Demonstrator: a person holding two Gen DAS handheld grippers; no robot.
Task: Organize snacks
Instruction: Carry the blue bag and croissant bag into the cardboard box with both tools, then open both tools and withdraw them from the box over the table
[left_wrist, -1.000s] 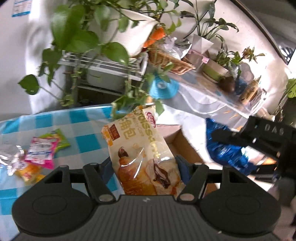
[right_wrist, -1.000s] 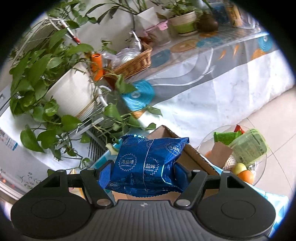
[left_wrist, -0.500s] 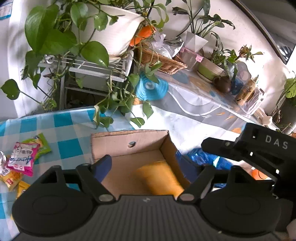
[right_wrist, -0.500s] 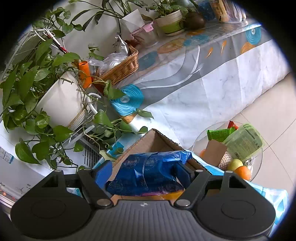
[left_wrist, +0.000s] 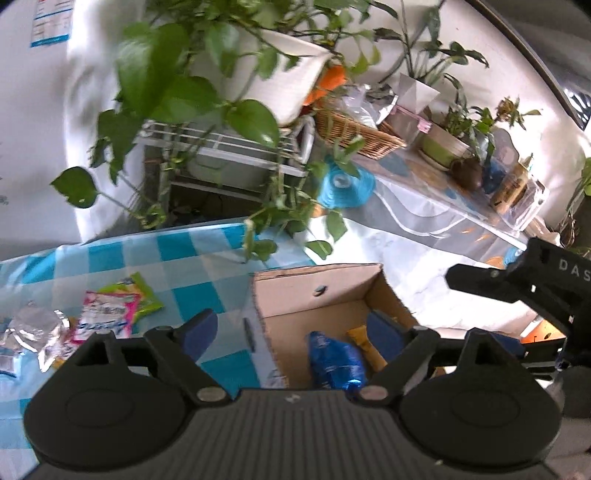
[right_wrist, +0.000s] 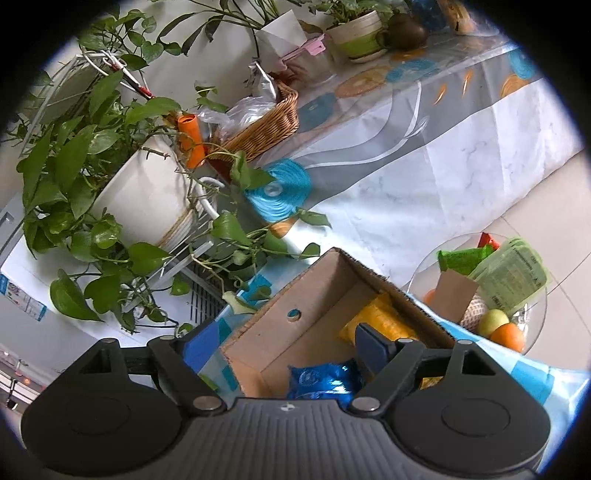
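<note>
Hovering over the cardboard box (left_wrist: 317, 295), both tools are empty with jaws opening: left tool (left_wrist: 291, 328), right tool (right_wrist: 280, 343). A blue packet (left_wrist: 334, 363) and a yellow packet (right_wrist: 380, 319) lie inside the box. More snacks (left_wrist: 107, 317) wait on the checked bench (left_wrist: 177, 258); they look light, crinkly and slippery, so pinching across a sealed edge seems best. Only the left view shows those loose snacks; only the right shows a glass bowl (right_wrist: 535, 317) of fruit.
</note>
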